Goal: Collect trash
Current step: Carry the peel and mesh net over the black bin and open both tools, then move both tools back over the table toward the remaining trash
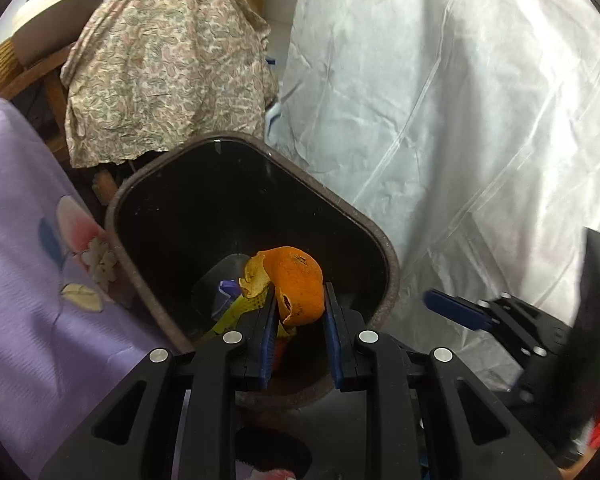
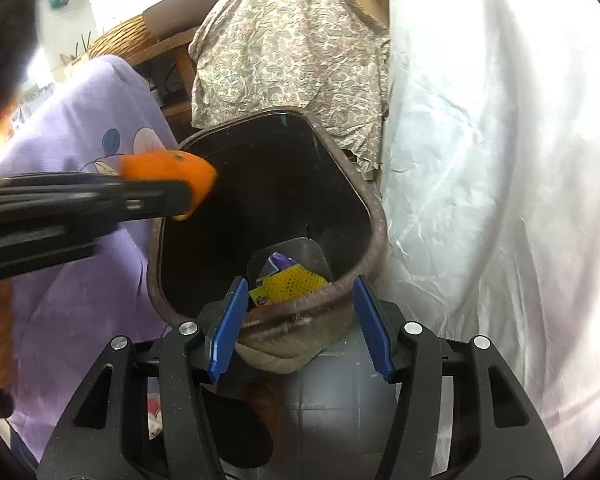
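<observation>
Left tool (image 1: 300, 308): we find its blue pads pinching a curled piece of orange peel (image 1: 296, 280), which stands up above the fingertips.
Right tool (image 2: 300, 336): spread, with nothing between its pads; the near rim of the bin shows in the gap beyond them.
Bin (image 1: 380, 252): dark, brown-rimmed, directly ahead of and below the left tool; a yellow mesh scrap (image 2: 292, 284) and a purple wrapper (image 2: 278, 262) lie at the bottom.
Peel position: in the right wrist view it sits at the bin's left edge, close to the purple floral cloth (image 1: 28, 240) (which lies against that side of the bin).
Risk one: we judge that a release here could land the peel on the rim or the cloth, since it is not clearly centred over the opening.
Risk two: the peel is held low on its curl, so it may cling to a pad or tumble sideways on release.
Risk three: the two tools are near each other over one opening; we judge a knock possible.
</observation>
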Tool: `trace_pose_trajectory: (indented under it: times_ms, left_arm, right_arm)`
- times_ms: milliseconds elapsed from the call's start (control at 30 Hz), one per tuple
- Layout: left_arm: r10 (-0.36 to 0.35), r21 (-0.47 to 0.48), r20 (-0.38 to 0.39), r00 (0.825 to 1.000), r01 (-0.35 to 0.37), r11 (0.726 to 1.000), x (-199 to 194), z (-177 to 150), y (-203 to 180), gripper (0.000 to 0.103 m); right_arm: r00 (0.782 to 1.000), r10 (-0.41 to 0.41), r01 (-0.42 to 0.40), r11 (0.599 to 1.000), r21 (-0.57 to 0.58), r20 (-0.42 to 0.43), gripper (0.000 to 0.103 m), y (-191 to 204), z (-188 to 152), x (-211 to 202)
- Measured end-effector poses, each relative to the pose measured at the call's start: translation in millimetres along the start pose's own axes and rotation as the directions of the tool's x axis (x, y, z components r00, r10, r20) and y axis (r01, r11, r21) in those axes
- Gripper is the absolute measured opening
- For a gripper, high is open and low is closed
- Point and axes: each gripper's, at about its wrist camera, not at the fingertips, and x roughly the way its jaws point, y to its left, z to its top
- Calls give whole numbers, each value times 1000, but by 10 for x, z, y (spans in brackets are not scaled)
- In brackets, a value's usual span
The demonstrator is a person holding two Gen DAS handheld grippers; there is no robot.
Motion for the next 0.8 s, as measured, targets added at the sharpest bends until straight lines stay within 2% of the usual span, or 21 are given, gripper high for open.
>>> trace_pose_trajectory:
  times_ms: [333,433,500,567,600,800]
  left_arm:
    - [33,-33,-65,997,-35,999,326,37,96,23]
    - [45,-30,-66,997,-47,998,370,23,97,34]
    - [37,-39,-59,998,-40,998,368,26,103,55]
    - [38,-46,-42,998,-40,998,342,31,103,70]
    - [37,-46,-33,999,-39,998,327,31,94,73]
    - [46,-46,9,999,-45,998,171,19,62,76]
  right_arm:
    - [999,-31,31,999,29,-15,55,-99,-138,-55]
    - [999,-33,33,999,28,-13,55,-109,-165,-73]
    - [999,-34,35,999,30,-13,55,-116,-177,-80]
    - [999,-37,38,999,33,-13,55,-123,-184,-83]
    - [999,-36,36,999,34,-15,55,-126,-191,-86]
    - [999,-47,47,998,33,-8,55,-121,-227,-129]
